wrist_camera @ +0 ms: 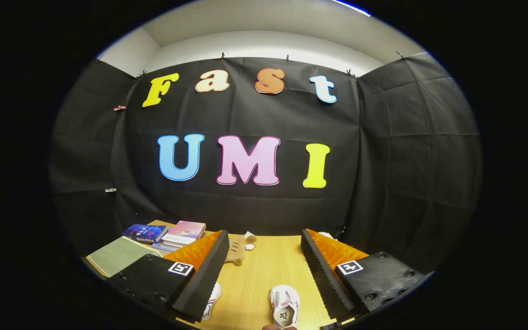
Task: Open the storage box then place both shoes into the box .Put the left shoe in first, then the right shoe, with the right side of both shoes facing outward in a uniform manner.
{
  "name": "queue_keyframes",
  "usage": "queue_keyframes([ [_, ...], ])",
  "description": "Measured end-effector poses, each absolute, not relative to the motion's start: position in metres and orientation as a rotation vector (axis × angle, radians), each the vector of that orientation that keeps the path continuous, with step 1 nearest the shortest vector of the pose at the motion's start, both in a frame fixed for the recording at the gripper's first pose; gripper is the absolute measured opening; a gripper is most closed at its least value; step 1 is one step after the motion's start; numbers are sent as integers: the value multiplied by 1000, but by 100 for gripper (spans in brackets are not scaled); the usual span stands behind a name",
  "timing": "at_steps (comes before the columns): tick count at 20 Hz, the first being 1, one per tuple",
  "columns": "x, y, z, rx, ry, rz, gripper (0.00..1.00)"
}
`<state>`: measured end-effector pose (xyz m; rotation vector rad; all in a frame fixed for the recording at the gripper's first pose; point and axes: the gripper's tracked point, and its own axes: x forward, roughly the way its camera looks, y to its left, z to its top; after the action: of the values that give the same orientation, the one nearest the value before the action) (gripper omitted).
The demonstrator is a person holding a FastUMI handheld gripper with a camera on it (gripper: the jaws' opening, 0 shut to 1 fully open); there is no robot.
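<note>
My gripper (pixel 264 270) is held above a wooden table (pixel 268 261) with its fingers wide apart and nothing between them. Low between the fingers, close to me, a small white shoe (pixel 285 306) lies on the table with its opening facing up. A second white shoe (pixel 212 300) peeks out from under the left finger (pixel 204 275), mostly hidden by it. The right finger (pixel 323 275) stands clear of both shoes.
Several books (pixel 172 234) and a green mat (pixel 116 255) lie at the table's far left. A tan flat cut-out piece (pixel 235 251) and small white bits (pixel 249 242) rest near the back wall. A white object (pixel 326 235) shows behind the right finger.
</note>
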<state>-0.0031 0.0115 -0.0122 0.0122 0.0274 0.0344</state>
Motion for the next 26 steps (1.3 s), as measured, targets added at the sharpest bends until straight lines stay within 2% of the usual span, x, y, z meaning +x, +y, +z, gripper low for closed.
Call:
queue_keyframes([
  [7, -4, 15, -21, 34, 61, 37, 97],
  [15, 6, 38, -70, 48, 203, 94, 98],
  [22, 4, 119, -139, 190, 410, 351, 99],
  [26, -27, 186, -179, 273, 577, 583, 99],
])
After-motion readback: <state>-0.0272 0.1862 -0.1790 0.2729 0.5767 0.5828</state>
